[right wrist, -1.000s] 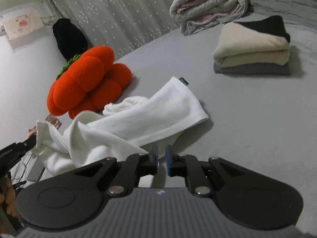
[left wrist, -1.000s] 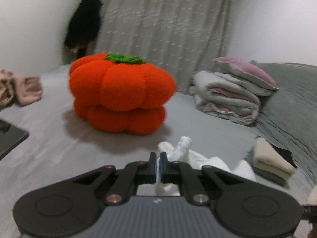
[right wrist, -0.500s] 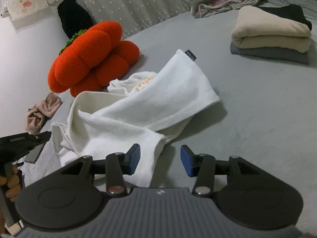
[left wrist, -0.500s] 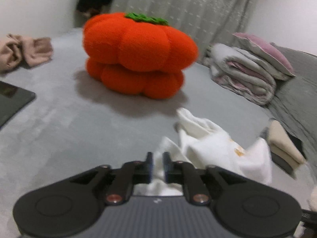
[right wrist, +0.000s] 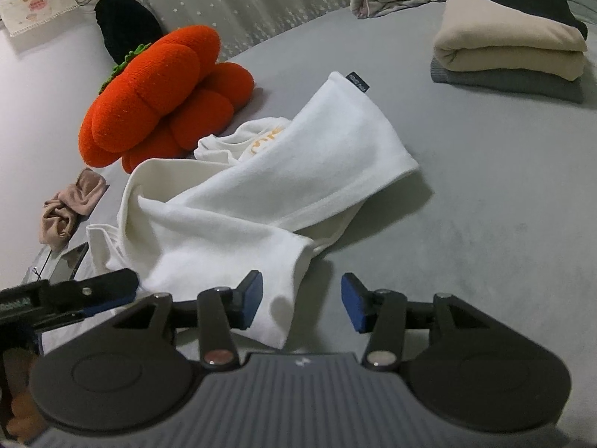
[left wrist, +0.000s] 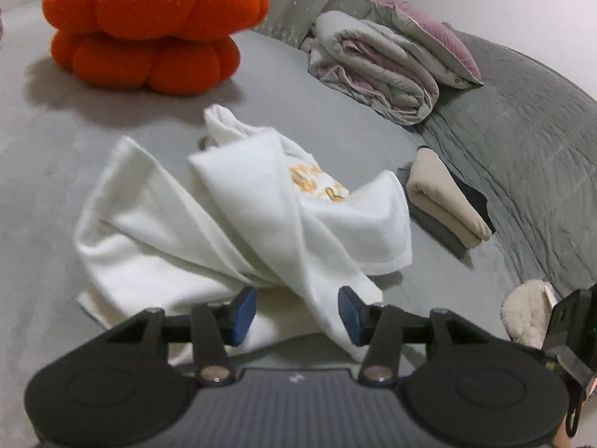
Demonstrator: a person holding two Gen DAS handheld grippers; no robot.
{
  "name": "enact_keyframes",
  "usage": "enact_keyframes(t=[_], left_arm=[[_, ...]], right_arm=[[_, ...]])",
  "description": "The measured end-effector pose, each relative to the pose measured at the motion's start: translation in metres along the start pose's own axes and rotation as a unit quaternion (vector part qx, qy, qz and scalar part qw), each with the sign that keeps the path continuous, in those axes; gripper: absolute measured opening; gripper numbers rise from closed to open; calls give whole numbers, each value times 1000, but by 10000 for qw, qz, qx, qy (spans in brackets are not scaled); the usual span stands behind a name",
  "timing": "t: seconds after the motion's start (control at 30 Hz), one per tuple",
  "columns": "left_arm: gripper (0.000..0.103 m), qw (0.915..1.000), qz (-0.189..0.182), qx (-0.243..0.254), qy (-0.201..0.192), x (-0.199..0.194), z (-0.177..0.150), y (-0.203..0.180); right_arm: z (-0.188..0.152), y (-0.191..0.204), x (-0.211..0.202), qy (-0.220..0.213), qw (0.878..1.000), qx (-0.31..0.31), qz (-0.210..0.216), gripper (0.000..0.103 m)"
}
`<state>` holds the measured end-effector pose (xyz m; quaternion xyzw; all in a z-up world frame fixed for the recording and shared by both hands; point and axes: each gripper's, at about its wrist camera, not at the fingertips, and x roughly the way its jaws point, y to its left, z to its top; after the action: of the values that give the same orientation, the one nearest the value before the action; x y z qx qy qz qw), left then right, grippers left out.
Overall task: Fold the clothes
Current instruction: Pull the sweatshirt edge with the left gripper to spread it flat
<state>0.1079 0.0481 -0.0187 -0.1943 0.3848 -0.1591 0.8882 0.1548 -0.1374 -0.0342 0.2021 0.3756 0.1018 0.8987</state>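
- Left claw point(left wrist: 296, 310): blue pads parted about halfway, jaws just been opening; a fold of the crumpled white cotton garment with an orange print point(left wrist: 238, 220) lies loosely between them, neither pad pressing on it.
- Right claw point(right wrist: 301, 301): likewise spread about halfway after opening, gripping nothing; the near corner of the white garment point(right wrist: 261, 205) sits in the gap beside the left pad, with bare grey bed sheet point(right wrist: 485, 194) showing next to the right pad.
- White garment: heaped in loose twisted folds on the grey bed sheet point(left wrist: 48, 171), directly ahead of both claws, dark label at its far end.
- Orange plush pumpkin cushion with green stalk point(right wrist: 164, 89): beyond the white garment, near it but apart.
- Stack of folded beige, grey and black clothes point(right wrist: 511, 59): well apart from the white garment, to its right.
- Rolled grey and pink quilt point(left wrist: 377, 67): beyond the white garment, further off.
- Crumpled tan cloth point(right wrist: 69, 209): left of the white garment in the right wrist view.
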Motion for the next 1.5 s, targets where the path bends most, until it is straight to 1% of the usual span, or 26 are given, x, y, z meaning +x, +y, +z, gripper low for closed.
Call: enact_keyframes(t=[0.07,0.1,0.13,0.17,0.2,0.23,0.3,0.4,0.53,0.63,0.77,0.9,1.03,1.13,1.27,1.33,1.37,1.4,1.47,1.5], left_arm=[[46,9999,-46,-102,12,7,-1,-3],[40,9999,-36,-141,2,10,-1,-4],[32,9999,-13,-166,-10,13,-1,-5],[26,9998,21,-173,-24,15,-2,-7],[10,9998,57,-175,-44,17,-2,-8],[2,9998,99,-168,-69,18,-2,-9],[2,9996,150,-142,-182,14,-1,-11],[2,9985,247,-5,-481,-2,3,-14],[2,9950,440,107,-885,-24,14,-10],[2,9920,578,-2,-1125,-40,25,3],[2,9866,935,-156,-1331,-58,39,29],[2,9789,1387,-347,-1461,-68,47,55],[2,9701,1832,-418,-1534,-71,53,77],[2,9645,2094,-455,-1543,-73,57,92],[2,9563,2461,-618,-1456,-77,55,114],[3,9559,2501,-793,-1323,-80,52,125],[4,9563,2487,-853,-1277,-82,51,128],[10,9574,2449,-880,-1251,-85,50,129],[22,9595,2372,-934,-1199,-90,48,131],[34,9606,2328,-938,-1194,-93,47,130]], right_arm=[[-1,-2,0,22,10000,35,-25,52],[-1,-3,1,32,10000,58,-32,52],[-1,-3,1,39,10000,78,-37,52],[-1,-4,1,45,9999,97,-42,52],[-1,-4,1,50,9999,116,-46,52],[-1,-5,0,49,9999,126,-49,52],[0,-6,-1,36,9999,139,-47,52],[1,-8,-3,6,9999,153,-35,52],[3,-11,-4,-20,9997,247,-5,52],[4,-13,-3,-20,9992,402,78,52],[3,-13,-2,-22,9978,610,261,52],[3,-12,0,-39,9963,768,388,52],[4,-12,3,-53,9959,841,343,52],[4,-13,6,-69,9947,952,371,52],[3,-14,10,-33,9931,1090,430,52],[2,-14,12,-6,9928,1114,438,52],[2,-13,13,6,9929,1109,437,52],[1,-12,14,19,9929,1104,435,52],[1,-10,16,35,9932,1082,438,52],[1,-9,16,44,9932,1072,445,52]])
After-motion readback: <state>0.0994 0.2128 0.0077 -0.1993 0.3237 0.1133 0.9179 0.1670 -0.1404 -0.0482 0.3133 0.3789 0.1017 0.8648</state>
